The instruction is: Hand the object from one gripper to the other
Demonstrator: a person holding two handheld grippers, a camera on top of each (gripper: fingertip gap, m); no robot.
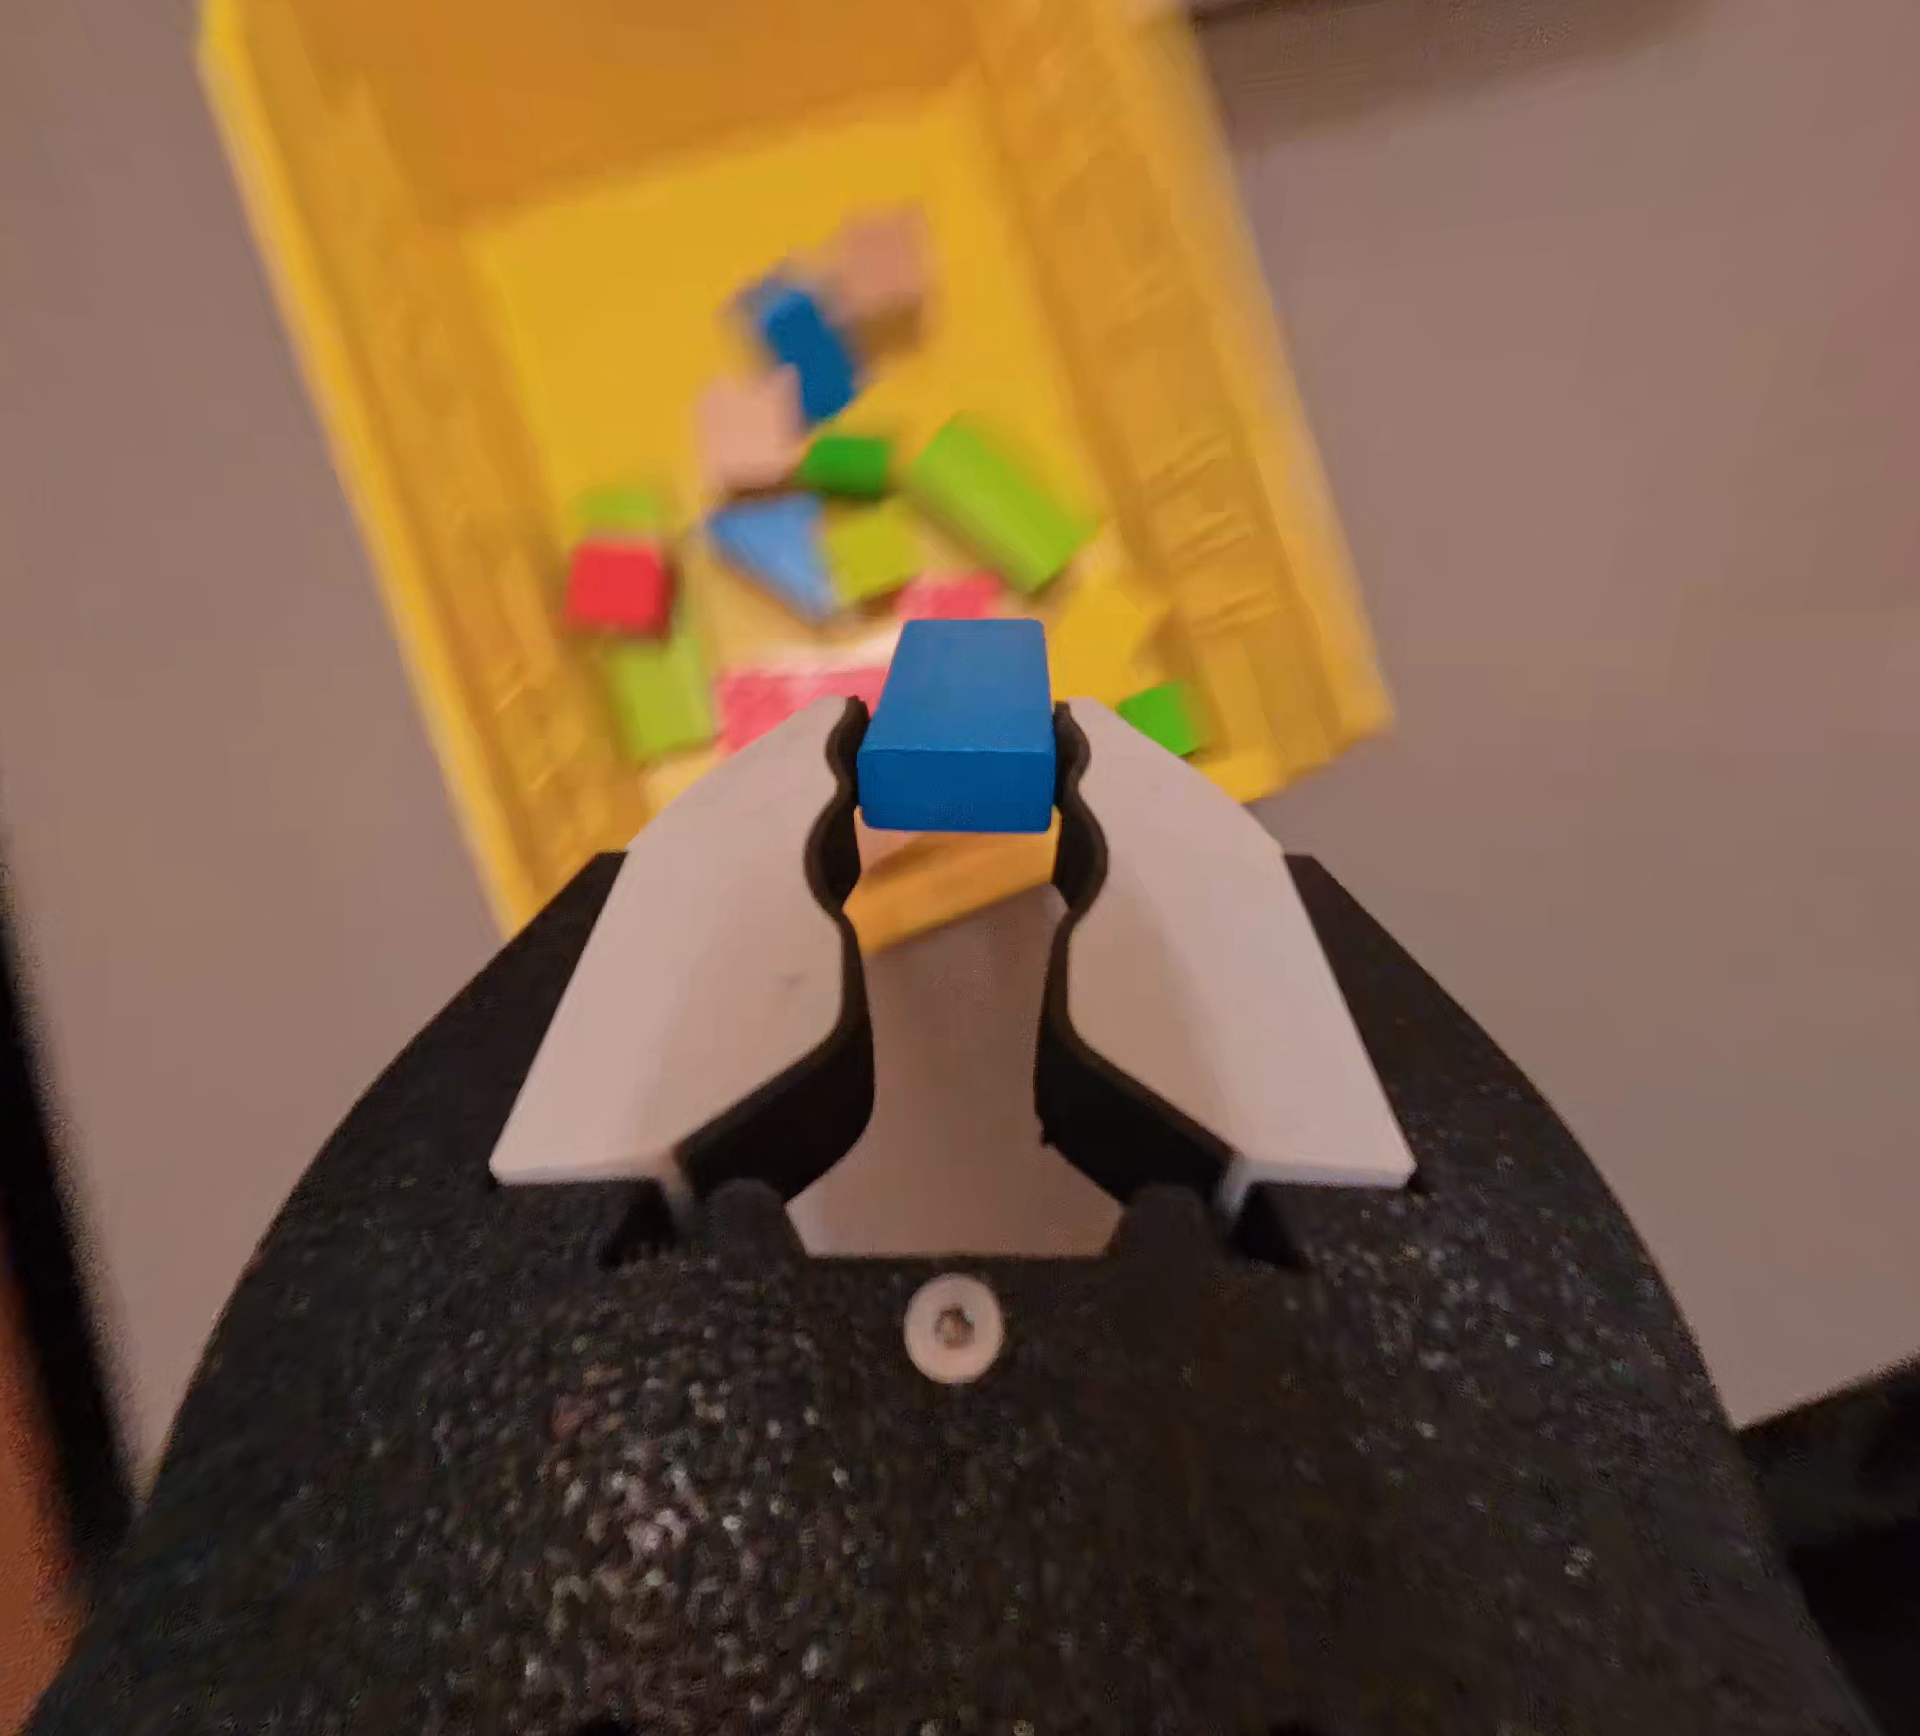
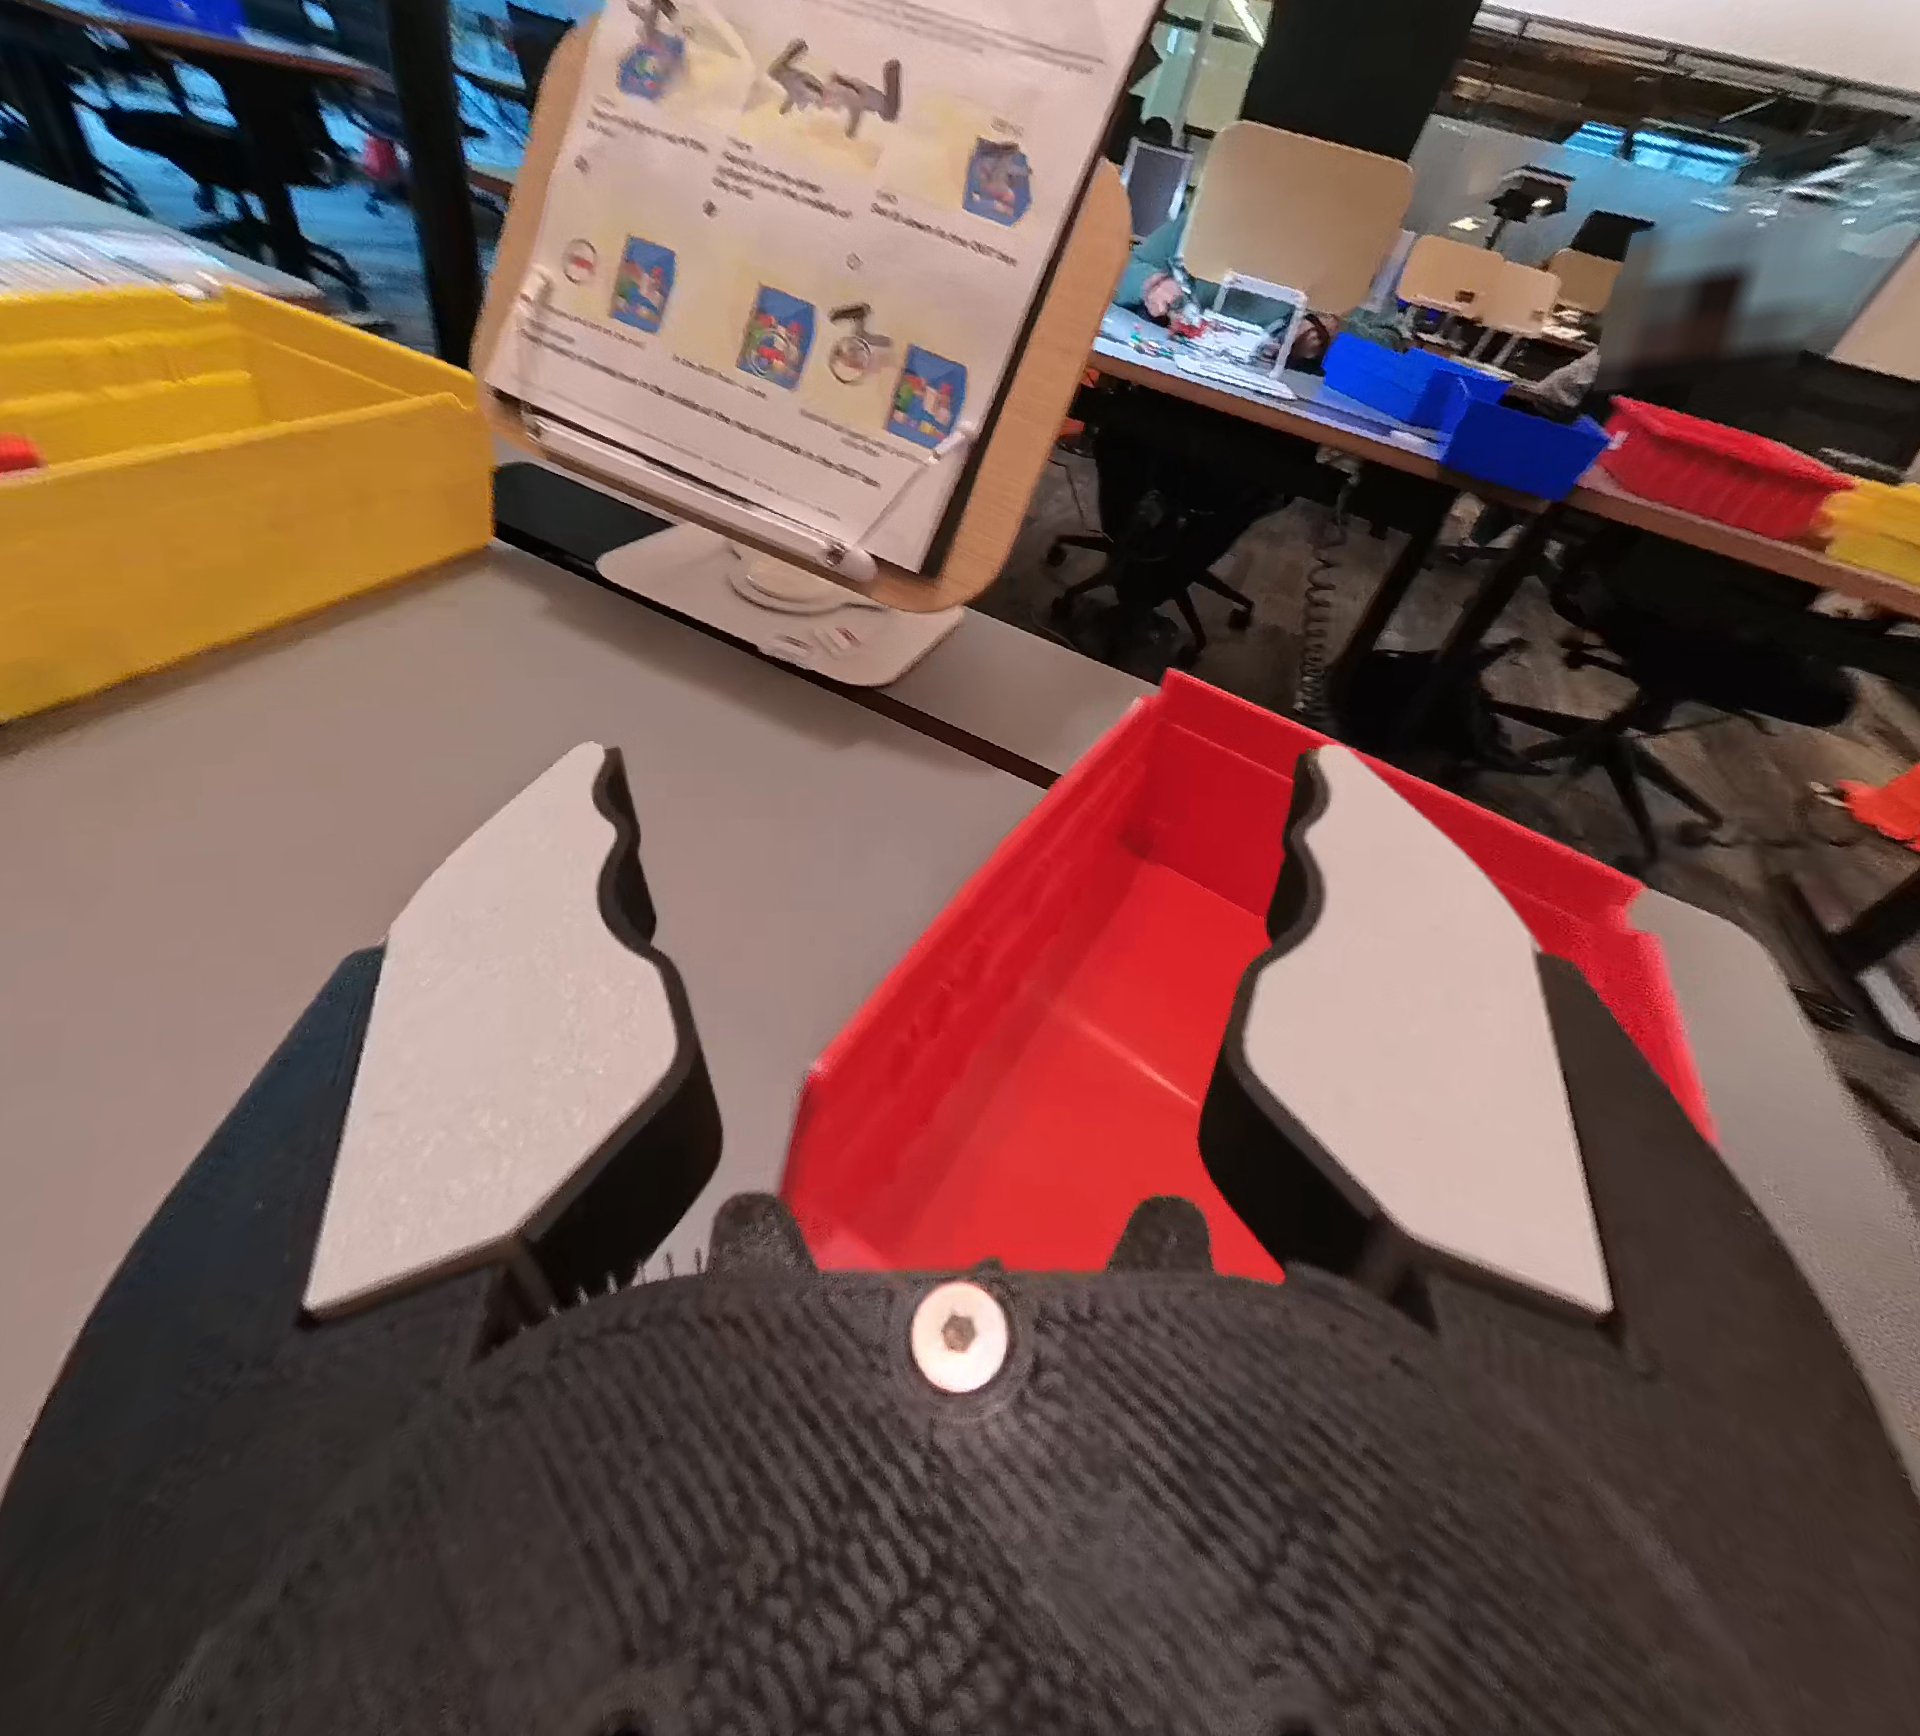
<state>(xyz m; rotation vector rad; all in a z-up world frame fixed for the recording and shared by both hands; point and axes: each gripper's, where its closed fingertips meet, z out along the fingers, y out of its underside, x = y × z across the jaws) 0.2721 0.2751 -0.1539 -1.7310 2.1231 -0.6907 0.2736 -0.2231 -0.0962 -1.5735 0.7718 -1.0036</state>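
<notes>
Left gripper [image 1: 957, 741] clamps a blue block [image 1: 961, 720] above the yellow bin [image 1: 665, 76]; right gripper [image 2: 961, 813] gapes wide, bare.

Open-plan office/lab workspace. Right wrist view: rows of long desks [image 2: 1475, 450] with rolling office chairs [image 2: 1153, 533] underneath, glass partitions at upper left of frame, blue parts bins [image 2: 1455, 408] and red bins [image 2: 1714, 471] on a desk at right, an instruction sheet on a stand [image 2: 831, 232] at centre top.
</notes>
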